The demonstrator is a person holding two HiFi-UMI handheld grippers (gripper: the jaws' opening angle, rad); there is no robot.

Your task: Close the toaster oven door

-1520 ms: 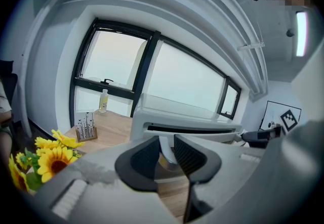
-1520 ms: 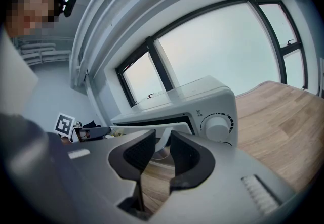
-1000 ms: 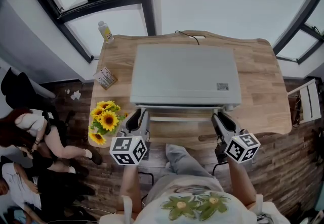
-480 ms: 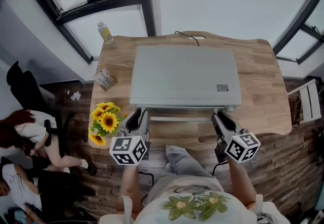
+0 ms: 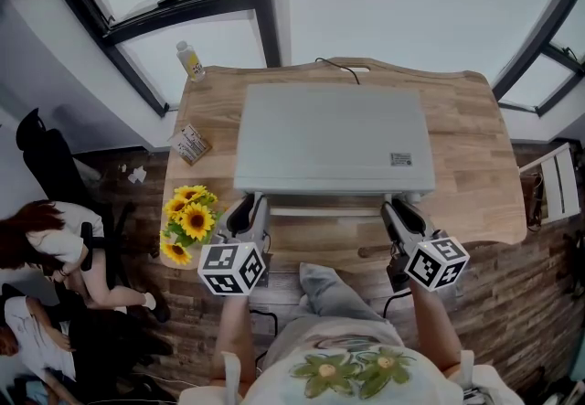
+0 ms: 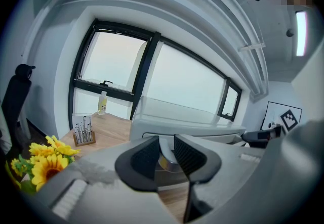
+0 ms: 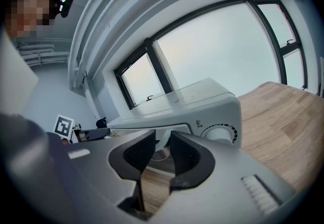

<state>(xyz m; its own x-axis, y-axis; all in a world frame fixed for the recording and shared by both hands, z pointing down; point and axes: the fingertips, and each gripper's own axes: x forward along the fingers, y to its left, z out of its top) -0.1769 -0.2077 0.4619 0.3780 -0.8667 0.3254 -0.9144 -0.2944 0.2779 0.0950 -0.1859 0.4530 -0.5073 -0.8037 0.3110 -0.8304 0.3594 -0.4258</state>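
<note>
- Wooden surface (image 5: 475,147) under big windows carries the grey toaster oven (image 5: 334,133) at its middle. Sunflowers (image 5: 187,216) stand at its left edge, with a small bottle (image 5: 189,56) and a card holder (image 5: 190,141) further back.
- The door handle (image 5: 326,211) runs along the oven's front, on the side nearest the person.
- The left gripper (image 5: 245,211) sits at the handle's left end and the right gripper (image 5: 402,216) at its right end.
- Each gripper's jaws stand partway closed with a handle end between the pads, and appear to be clamped on it.
- To do the step well, I judge both ends should move together, swinging the handle up and toward the oven body along the hinge's arc. An uneven push could twist the door.
- Keeping the grip until the door seats, then opening the jaws before drawing back, should stop it from being pulled open again.
- Only the head view shows both grippers at once and how evenly they are spaced on the handle. It does not show whether the door is ajar or nearly shut.
- Only the gripper views show the pads around the handle ends, with shiny metal or glass below.
- The right gripper view alone shows the control dial (image 7: 218,133) on the oven's front.
</note>
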